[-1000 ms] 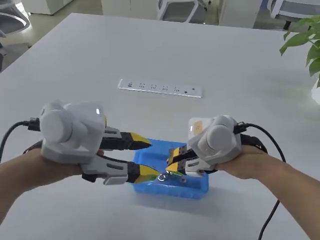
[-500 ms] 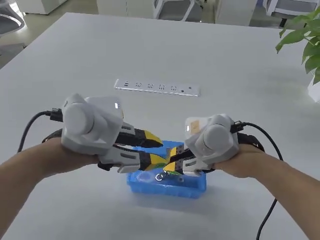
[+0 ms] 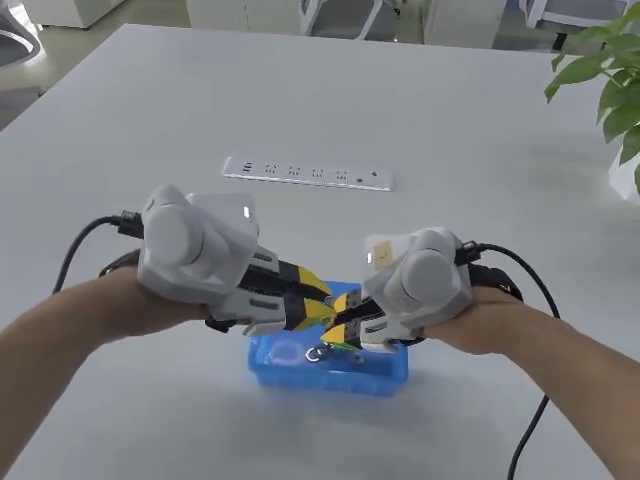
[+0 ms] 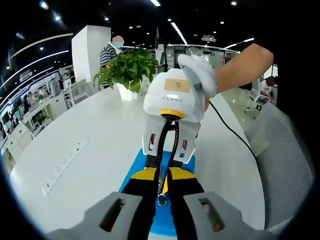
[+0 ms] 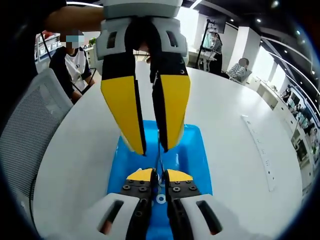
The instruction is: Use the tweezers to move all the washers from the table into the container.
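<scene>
Container (image 3: 392, 372): one, blue, on bench (image 3: 450, 120).
Tweezers (image 5: 159, 157): one, clamped in your right gripper (image 5: 160, 175) jaws, long axis along them, pointing toward left gripper (image 4: 162, 175).
Left jaws: nearly together; grip unclear.
Washer (image 3: 318, 353): one, at container, below both jaws.

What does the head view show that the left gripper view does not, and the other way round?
Head view: the person's left hand holding the left gripper. Left gripper view: the white round plant pot and a person in the background. Shared: the blue plastic container, the white power strip, the right gripper.
</scene>
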`<state>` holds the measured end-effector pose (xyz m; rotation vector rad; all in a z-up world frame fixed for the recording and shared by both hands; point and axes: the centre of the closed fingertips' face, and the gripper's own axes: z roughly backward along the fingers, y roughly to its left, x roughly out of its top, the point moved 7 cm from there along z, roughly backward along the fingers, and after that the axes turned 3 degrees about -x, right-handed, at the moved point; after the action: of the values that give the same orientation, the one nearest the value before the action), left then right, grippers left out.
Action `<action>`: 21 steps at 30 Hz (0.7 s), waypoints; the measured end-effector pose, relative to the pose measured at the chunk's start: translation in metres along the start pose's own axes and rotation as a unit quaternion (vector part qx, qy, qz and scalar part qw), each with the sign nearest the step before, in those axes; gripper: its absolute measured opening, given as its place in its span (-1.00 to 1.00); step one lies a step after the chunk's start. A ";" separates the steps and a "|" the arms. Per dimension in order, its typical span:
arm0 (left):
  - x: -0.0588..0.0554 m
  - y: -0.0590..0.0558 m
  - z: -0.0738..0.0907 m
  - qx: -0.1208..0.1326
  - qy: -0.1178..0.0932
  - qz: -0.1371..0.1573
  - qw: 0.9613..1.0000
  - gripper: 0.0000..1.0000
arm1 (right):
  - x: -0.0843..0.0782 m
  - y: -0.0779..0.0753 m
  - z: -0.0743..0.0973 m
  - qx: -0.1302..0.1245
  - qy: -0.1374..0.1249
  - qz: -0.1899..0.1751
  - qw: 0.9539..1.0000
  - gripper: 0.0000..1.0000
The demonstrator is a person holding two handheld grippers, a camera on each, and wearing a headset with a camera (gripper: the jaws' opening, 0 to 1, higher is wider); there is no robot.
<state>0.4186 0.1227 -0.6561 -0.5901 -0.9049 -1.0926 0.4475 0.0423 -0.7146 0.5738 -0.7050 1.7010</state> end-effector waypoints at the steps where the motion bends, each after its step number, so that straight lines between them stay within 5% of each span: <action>1: 0.000 0.001 0.000 0.000 0.001 -0.003 1.000 -0.81 | 0.000 0.000 0.000 0.001 0.000 0.000 1.000 -0.82; 21: 0.002 0.003 0.001 -0.002 0.007 -0.025 1.000 -0.89 | 0.001 -0.001 0.000 0.002 0.001 0.023 1.000 -0.78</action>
<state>0.4215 0.1232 -0.6540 -0.5658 -0.9103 -1.1424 0.4482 0.0430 -0.7135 0.5627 -0.7189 1.7463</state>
